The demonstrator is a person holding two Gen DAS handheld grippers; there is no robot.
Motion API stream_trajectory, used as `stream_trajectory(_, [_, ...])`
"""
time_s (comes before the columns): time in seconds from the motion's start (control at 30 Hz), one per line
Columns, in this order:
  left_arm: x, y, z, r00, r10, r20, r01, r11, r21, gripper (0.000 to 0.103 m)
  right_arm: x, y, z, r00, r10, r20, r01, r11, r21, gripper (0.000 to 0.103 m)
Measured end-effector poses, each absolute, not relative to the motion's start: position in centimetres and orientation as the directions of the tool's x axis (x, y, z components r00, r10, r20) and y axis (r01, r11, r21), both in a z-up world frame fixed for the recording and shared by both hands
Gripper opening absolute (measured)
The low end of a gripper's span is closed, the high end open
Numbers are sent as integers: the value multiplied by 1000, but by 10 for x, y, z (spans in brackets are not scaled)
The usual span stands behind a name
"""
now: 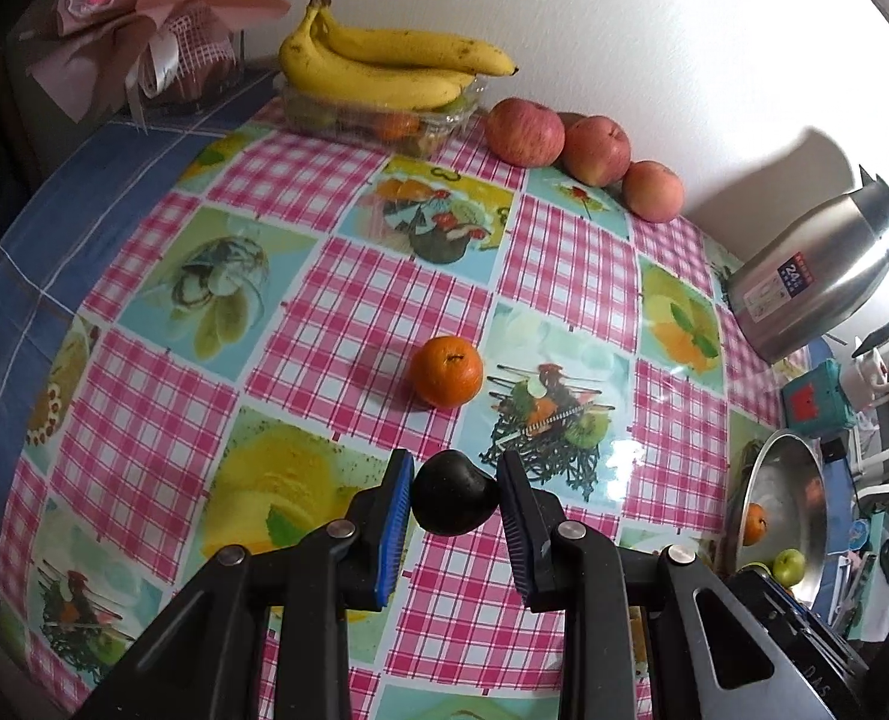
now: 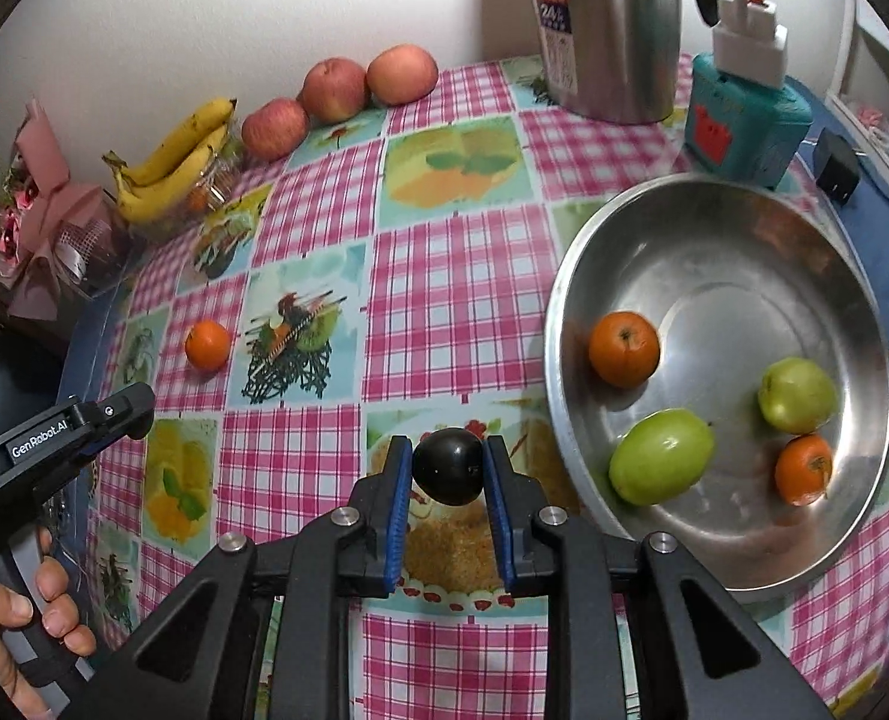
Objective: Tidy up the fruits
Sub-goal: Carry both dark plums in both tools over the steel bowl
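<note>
Along the table's far edge the bananas [image 2: 174, 159] lay over a clear tub whose contents were hard to make out, and three apples [image 2: 336, 89] sat in a row beside them against the wall, none of them sorted. Nearer the table's left edge one orange [image 2: 207, 345] sat alone on the checked cloth [image 2: 456, 282]. The left gripper [image 1: 455, 495] was clamped on a dark plum [image 1: 453, 495]; in the right wrist view only its black body showed, its tips cut off. The right gripper [image 2: 447, 468] pinched a second dark plum [image 2: 448, 465] above the cloth, just left of the steel bowl [image 2: 564, 276]. That bowl, by the table's right edge, already held two oranges and two green fruits. I judged the job about half done. The bowl's near rim was hidden behind the gripper's frame.
</note>
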State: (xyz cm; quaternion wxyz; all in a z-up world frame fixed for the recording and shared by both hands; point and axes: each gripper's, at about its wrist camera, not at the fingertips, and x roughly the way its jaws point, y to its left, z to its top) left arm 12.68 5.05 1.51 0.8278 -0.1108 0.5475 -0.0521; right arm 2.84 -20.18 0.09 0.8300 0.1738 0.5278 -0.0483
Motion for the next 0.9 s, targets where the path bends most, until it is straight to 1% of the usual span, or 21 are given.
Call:
stream_trajectory(0.27, [125,39,26,420,-197,-886,-17,974,-225,31,26,-211,6,451,91,-888,279,930,237,24])
stream_trajectory(0.53, [121,8,25,407,-197,-892,38,979,-199,31,21,-233,4,448,70,-891,320,918,233,24])
stream_trajectory(0.77, [111,-35,24,386,-223,-895,125,974,-188,31,12,-269,0,444,40,-895,394,888,235,24])
stream_trajectory(0.9, [102,-70,25,379,-252,-890,208,961,-184,31,5,-291,2,445,8,-896,439,870,226,25])
